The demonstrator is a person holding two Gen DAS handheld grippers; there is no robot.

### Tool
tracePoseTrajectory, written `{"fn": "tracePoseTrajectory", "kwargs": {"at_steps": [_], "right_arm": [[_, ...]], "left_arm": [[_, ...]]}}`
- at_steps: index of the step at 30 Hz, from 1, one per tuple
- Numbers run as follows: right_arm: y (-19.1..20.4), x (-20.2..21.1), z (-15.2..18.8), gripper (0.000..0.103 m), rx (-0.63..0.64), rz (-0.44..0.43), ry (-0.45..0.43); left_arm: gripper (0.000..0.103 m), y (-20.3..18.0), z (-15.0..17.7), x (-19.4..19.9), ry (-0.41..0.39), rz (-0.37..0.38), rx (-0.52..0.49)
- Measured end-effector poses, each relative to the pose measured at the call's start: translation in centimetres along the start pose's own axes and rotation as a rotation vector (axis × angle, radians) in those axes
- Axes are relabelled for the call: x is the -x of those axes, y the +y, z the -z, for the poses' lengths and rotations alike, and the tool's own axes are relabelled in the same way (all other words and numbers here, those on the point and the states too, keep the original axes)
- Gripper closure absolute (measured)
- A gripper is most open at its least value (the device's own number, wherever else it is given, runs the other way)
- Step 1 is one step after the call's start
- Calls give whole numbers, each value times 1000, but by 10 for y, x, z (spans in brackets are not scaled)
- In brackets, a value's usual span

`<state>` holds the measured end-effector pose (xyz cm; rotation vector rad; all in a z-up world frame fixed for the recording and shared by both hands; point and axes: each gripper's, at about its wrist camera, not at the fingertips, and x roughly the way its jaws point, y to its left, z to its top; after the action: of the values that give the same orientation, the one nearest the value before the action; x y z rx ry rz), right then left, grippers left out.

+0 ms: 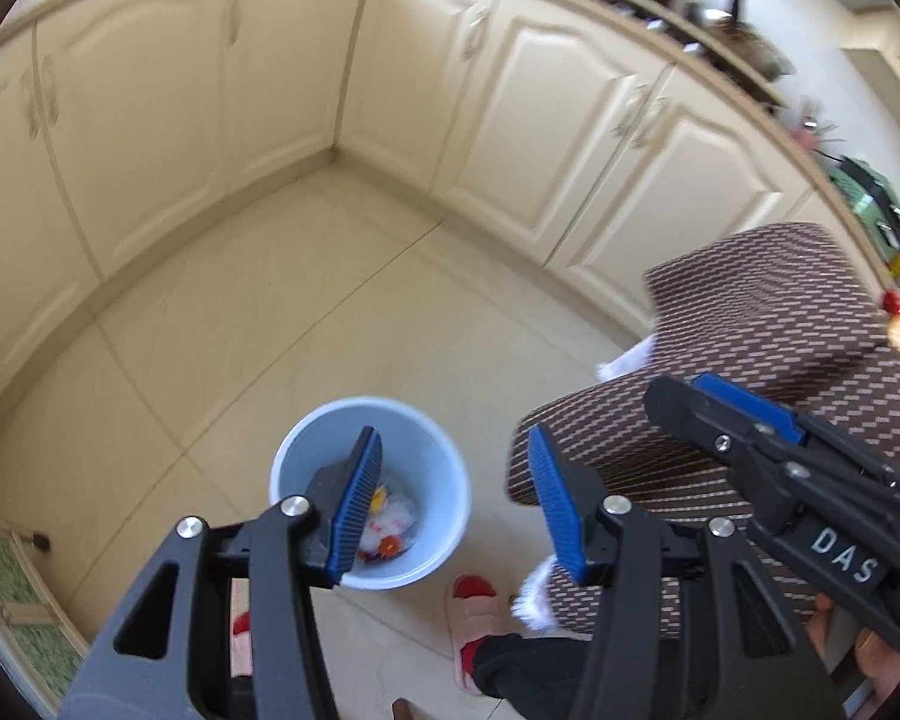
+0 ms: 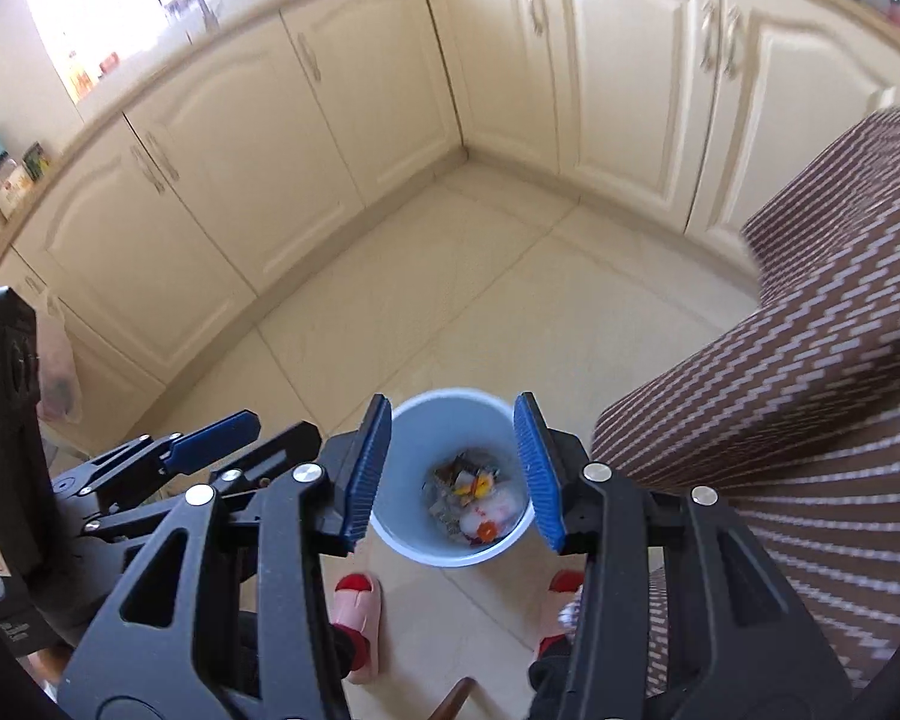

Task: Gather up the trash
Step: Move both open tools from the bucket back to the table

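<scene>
My left tongs [image 1: 456, 504] stand spread with nothing between the blue pads; in their view the round light-blue plastic bin [image 1: 306, 438] lies at lower centre, behind the left pad. My right tongs [image 2: 456, 474] are spread too and empty, and in their view the same bin [image 2: 444, 414] sits straight between the pads, below them on the pale tiled floor [image 2: 450, 300]. The crumpled white and orange trash [image 2: 480, 510] rests on its bottom. I judge the right hand better lined up.

A pale blue bin [image 2: 450, 426] stands upright on the tiled floor; mixed wrappers [image 2: 471, 501] lie at its bottom.
</scene>
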<state>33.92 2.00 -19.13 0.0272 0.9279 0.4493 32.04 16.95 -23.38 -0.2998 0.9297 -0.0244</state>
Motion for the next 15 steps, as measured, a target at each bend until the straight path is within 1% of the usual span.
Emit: {"fn": "tracePoseTrajectory", "kwargs": {"at_steps": [2, 3, 5, 7, 9, 10, 12, 13, 14, 15], "right_arm": [[-11, 40, -4, 60, -2, 1, -56], [-15, 54, -5, 60, -3, 0, -75], [-29, 92, -7, 59, 0, 20, -130], [-49, 132, -7, 57, -8, 48, -187], [-68, 160, -6, 57, -23, 75, -226], [-84, 180, -4, 57, -33, 101, -253], [-106, 204, 2, 56, -46, 146, -283], [-125, 218, 6, 56, -59, 181, -299], [-137, 225, 7, 56, -69, 203, -305], [-155, 233, 11, 56, -86, 228, -309]], "left_arm": [[53, -25, -5, 18, -30, 16, -38], [52, -44, -8, 29, -49, 28, -68], [49, -79, -13, 47, -84, 53, -125], [49, -115, -16, 57, -101, 80, -182], [49, -156, -19, 64, -110, 107, -242], [49, -177, -20, 67, -116, 118, -273], [49, -219, -21, 69, -125, 146, -333], [49, -240, -22, 68, -124, 161, -362], [49, -263, -23, 66, -120, 173, -392], [49, -277, -21, 65, -117, 182, -414]]}}
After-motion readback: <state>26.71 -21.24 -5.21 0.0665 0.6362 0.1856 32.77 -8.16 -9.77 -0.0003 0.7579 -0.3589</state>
